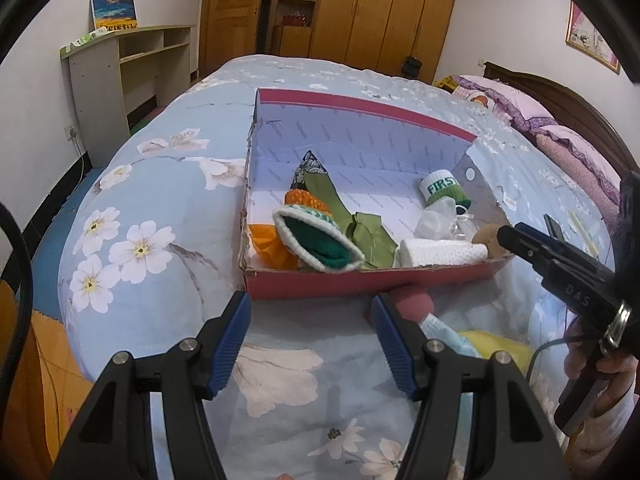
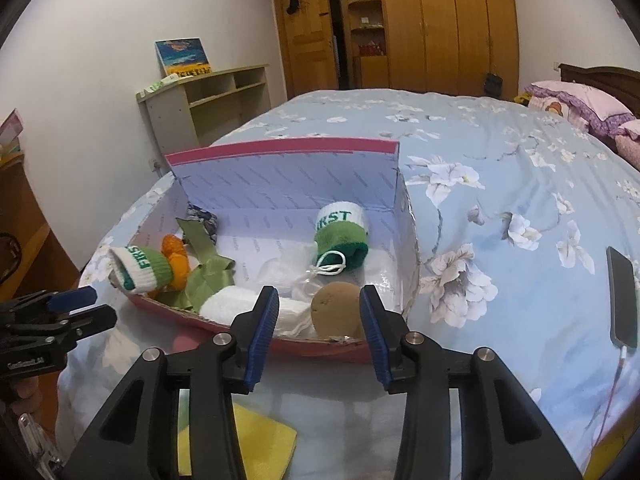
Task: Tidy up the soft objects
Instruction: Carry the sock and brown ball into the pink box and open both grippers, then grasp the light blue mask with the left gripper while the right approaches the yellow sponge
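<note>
The red cardboard box lies open on the floral bedspread. It contains a white towel, two green-and-white cuffs and a green ribbon, whose long axis runs diagonally. Left gripper and right gripper: fingers spread wide, holding nothing.

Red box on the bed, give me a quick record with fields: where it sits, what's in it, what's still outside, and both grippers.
box: red cardboard box, open, on the floral bedspread
inside: two green and white wristbands, green ribbon, orange knit, white cloth, brown sponge
outside: yellow cloth in front of the box; phone off to the right
left gripper: open, empty
right gripper: open, empty
</note>
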Demonstrator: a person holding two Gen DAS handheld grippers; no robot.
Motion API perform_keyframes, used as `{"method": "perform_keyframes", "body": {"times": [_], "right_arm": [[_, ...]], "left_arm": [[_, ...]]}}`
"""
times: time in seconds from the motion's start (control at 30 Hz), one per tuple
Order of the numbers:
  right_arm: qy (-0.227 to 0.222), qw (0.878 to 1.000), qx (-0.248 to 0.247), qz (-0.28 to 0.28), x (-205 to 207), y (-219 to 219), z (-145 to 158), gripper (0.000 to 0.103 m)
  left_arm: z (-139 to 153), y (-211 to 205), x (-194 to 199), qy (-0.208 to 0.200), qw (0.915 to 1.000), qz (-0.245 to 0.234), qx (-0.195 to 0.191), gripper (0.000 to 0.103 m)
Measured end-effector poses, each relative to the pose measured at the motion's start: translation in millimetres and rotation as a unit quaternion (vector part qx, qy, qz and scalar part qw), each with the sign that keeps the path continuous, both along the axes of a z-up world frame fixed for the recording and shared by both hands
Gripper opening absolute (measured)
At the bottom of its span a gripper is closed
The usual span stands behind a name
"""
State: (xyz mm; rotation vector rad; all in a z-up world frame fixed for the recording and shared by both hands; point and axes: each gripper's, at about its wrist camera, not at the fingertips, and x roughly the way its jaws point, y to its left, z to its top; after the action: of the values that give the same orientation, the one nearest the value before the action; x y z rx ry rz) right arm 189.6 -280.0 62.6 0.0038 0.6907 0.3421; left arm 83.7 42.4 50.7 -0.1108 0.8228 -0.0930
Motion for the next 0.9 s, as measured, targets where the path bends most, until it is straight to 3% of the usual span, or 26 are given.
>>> {"method": "perform_keyframes", "body": {"times": [0.47,0.9], "right_arm": [[-0.016,1.000,0.001,0.000,-19.0,-2.0,9.2,0.044],[-0.020,1.000,0.013,0.005,-54.5,-7.8,14.9,0.044]], "left_arm": [[0.0,-3.3,-3.6,0.001,1.0000,-0.002,0.001,0.066],[2.4,-20.7,-21.2,0.013,0.9993,-0.033,-0.013,0.066]]}}
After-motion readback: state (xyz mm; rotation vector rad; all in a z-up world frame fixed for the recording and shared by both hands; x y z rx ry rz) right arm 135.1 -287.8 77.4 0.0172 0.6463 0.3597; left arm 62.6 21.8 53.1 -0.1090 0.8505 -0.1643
